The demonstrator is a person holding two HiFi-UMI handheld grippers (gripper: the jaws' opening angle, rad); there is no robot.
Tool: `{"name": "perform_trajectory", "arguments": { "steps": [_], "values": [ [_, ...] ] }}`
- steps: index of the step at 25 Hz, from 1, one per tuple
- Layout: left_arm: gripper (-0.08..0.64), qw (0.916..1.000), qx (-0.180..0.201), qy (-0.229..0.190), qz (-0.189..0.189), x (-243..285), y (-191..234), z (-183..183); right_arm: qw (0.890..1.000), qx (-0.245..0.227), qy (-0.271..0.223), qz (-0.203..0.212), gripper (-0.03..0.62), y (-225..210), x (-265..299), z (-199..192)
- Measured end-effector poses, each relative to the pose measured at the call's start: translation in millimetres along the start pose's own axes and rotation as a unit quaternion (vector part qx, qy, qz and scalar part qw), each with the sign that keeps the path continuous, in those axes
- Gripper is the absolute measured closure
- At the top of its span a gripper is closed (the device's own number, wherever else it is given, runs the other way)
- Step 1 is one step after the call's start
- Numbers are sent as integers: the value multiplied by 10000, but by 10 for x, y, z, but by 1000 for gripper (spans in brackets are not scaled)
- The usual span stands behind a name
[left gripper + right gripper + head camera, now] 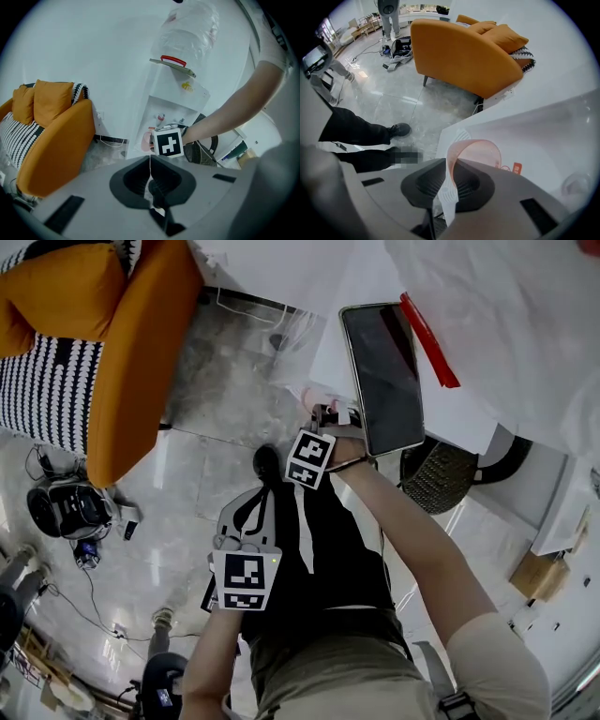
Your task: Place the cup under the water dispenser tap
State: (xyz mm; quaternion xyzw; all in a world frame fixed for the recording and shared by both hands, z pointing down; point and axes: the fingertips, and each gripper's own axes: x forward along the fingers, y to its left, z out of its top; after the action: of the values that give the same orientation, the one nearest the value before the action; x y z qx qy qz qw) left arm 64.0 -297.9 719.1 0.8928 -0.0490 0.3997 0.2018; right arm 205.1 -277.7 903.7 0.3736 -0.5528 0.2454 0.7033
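Observation:
A translucent pink cup [474, 153] is pinched by its rim in my right gripper [449, 176], which is shut on it. The cup hangs in the alcove of the white water dispenser [543, 136], over the ribbed drip tray [458, 137]. From the head view the cup [310, 399] shows just past the right gripper [324, 414], close against the dispenser [469, 324]. The left gripper view shows the dispenser [176, 105] with its bottle [190, 28] on top and the cup [146, 139] low in the alcove. My left gripper [150, 173] is shut and holds nothing, back from the dispenser.
An orange armchair [141, 352] with a striped cushion [52, 390] stands left of the dispenser. A dark tablet [382, 376] lies on top of the dispenser. A wicker basket [439, 474] sits to its right. A bag and cables [70, 510] lie on the floor.

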Motion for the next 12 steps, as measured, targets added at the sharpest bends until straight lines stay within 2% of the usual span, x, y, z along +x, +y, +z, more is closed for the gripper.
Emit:
{"name": "perform_trajectory", "arguments": {
  "steps": [5,7,12],
  "values": [
    [502,10000,-2,-9,10,-27,30,11,10000,56,6,12,544,11,-44,3],
    [502,10000,22,-13,-3,-29,26,19,9999,127,26,-1,471,22,-35,-12],
    [502,10000,59,-27,-36,-38,21,17,9994,145,-140,-271,462,-14,-93,33]
  ]
}}
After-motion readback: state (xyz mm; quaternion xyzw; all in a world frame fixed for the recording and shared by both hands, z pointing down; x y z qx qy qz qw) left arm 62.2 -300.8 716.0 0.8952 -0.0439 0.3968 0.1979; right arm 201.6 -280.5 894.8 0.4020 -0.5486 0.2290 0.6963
